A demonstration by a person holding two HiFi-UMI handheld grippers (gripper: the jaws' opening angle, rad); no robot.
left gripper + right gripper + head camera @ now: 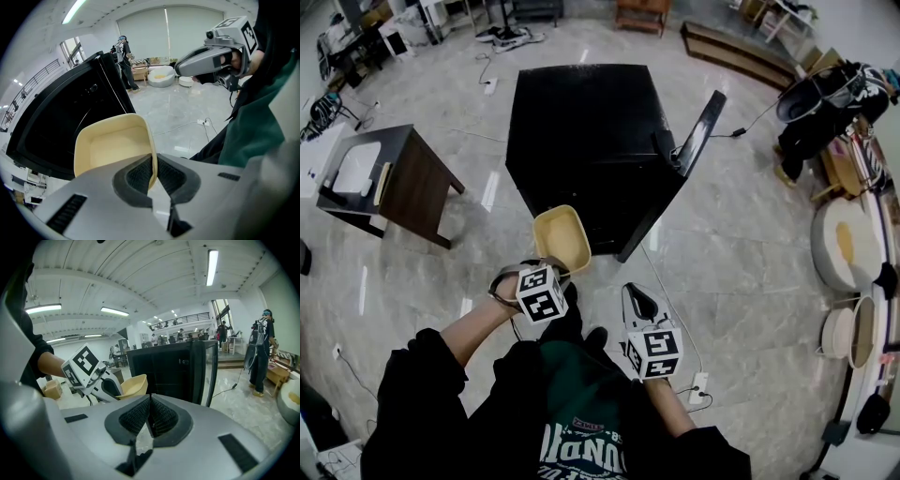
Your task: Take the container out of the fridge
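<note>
A cream plastic container (561,238) hangs in the air in front of the black mini fridge (586,131), outside it. My left gripper (546,274) is shut on the container's near rim; the left gripper view shows the thin wall of the container (112,145) pinched between the dark pads (138,176). The fridge door (689,155) stands open to the right. My right gripper (639,298) is held lower right of the container, shut with nothing between its pads (159,416). The right gripper view shows the container (133,384) and the fridge (176,369) ahead.
A dark side table (389,178) stands left of the fridge. A power cable runs over the marble floor to a socket strip (698,386) near my right hand. Round trays and clutter (844,244) line the right wall. A person (260,350) stands further off at the right.
</note>
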